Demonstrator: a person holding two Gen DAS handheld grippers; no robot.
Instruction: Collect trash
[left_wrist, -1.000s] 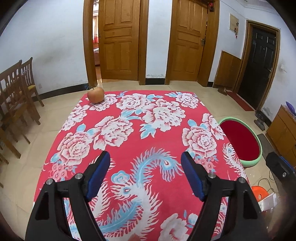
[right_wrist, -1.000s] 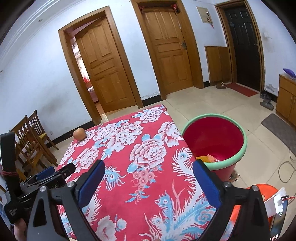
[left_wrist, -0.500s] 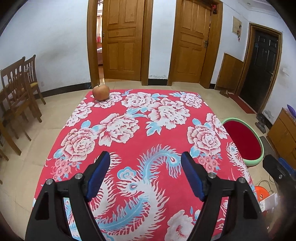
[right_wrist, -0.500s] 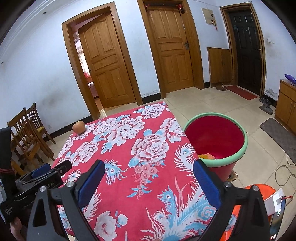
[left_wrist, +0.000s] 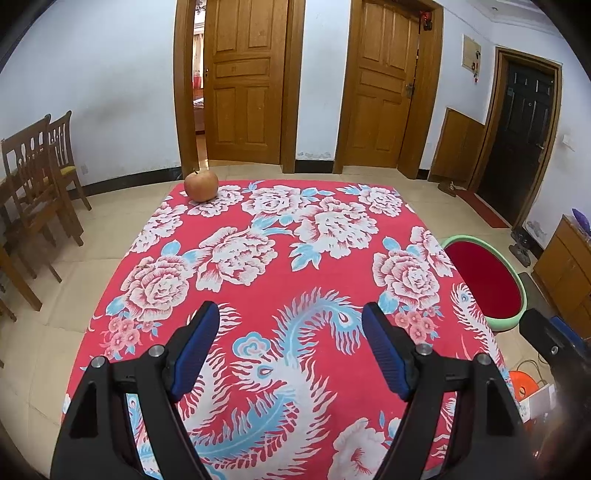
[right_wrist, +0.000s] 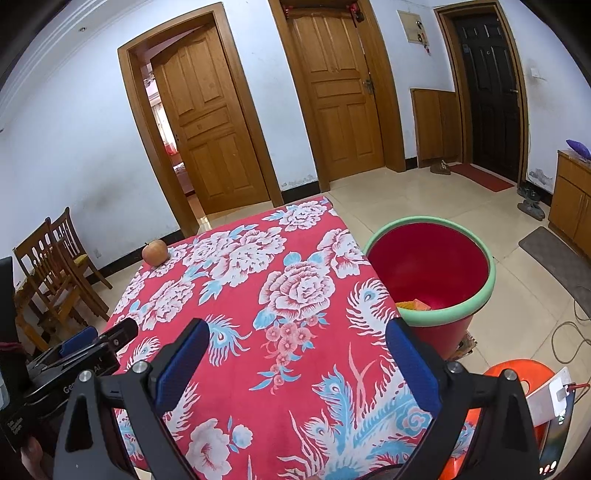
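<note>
A red bin with a green rim (right_wrist: 436, 258) stands on the floor at the table's right side, with orange and yellow scraps (right_wrist: 413, 305) at its bottom; it also shows in the left wrist view (left_wrist: 487, 280). An apple (left_wrist: 200, 185) sits at the far left corner of the red floral tablecloth (left_wrist: 288, 266), and shows in the right wrist view (right_wrist: 155, 252). My left gripper (left_wrist: 291, 350) is open and empty above the near part of the table. My right gripper (right_wrist: 295, 365) is open and empty above the table's near right part.
Wooden chairs (left_wrist: 40, 177) stand to the left of the table. An orange object (right_wrist: 517, 373) with a white device lies on the floor at the near right. A wooden cabinet (right_wrist: 572, 199) stands at the right wall. Wooden doors (left_wrist: 243, 81) are behind.
Both grippers have risen and tilted slightly, so the table and apple sit lower in view. Both stay open and empty.
</note>
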